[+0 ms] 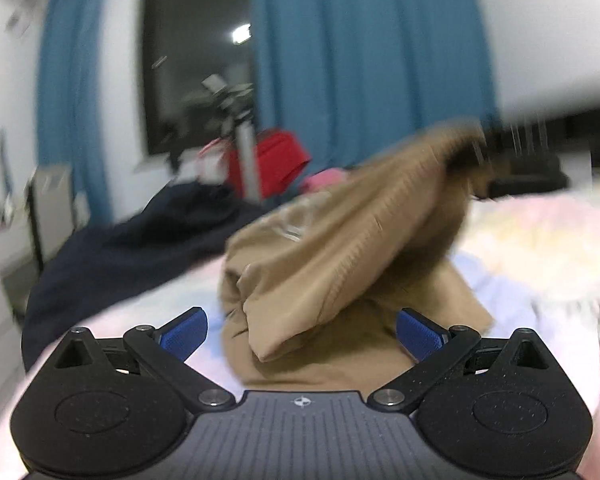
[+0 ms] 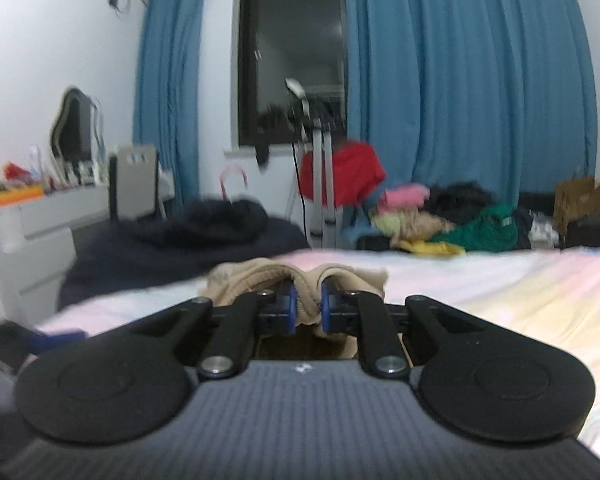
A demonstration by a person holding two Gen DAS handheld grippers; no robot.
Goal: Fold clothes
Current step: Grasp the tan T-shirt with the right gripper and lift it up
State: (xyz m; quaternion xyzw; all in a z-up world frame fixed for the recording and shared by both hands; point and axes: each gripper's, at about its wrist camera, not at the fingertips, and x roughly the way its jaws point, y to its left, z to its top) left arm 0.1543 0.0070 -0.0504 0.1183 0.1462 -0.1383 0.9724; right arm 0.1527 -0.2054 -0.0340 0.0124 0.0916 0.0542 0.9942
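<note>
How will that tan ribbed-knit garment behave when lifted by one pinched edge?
Probably floppy: the tan ribbed-knit garment sags from where the right gripper pinches it. Likely light, since one bunched fold holds it. It may slip or unfold; the left gripper is open.

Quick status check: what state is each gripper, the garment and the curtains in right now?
Left gripper: open, holding nothing.
Right gripper: shut on the tan garment.
Tan garment: one part lifted off the bed, the rest lying crumpled.
Curtains: drawn apart, window uncovered.
</note>
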